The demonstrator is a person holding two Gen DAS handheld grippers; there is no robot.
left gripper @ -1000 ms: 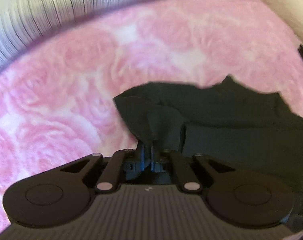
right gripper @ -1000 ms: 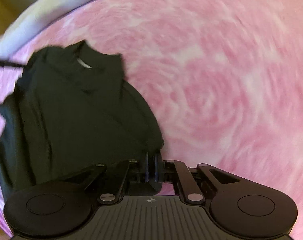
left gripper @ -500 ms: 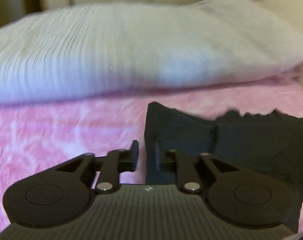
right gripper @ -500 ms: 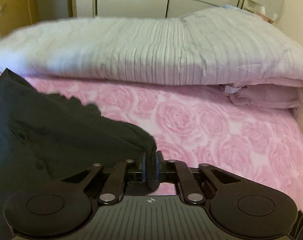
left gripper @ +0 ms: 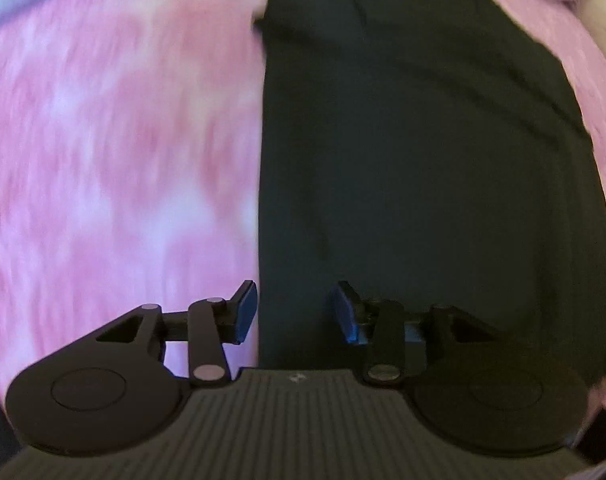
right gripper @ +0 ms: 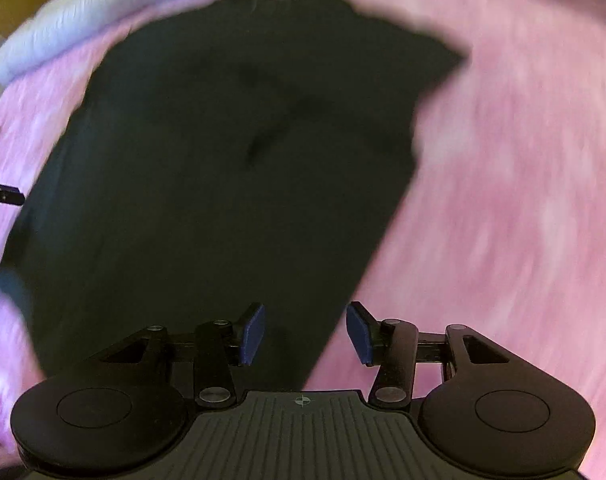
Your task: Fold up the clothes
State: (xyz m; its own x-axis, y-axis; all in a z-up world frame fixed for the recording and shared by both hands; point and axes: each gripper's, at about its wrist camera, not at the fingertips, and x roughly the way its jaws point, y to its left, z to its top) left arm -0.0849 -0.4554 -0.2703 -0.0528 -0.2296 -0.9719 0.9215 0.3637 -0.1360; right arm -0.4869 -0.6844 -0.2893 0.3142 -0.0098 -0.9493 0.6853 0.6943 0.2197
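A bedroom in a home: the surface is a bed (right gripper: 523, 160) covered by a soft pink blanket with a blurred pale pattern. A pale ribbed pillow (right gripper: 83, 20) lies along its far edge, and a dark shirt (right gripper: 223, 160) is spread flat on the blanket.

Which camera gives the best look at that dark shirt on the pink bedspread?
The right wrist view: the dark shirt shows nearly whole, with its far outline. The left wrist view shows only a long slab, cropped at the top.
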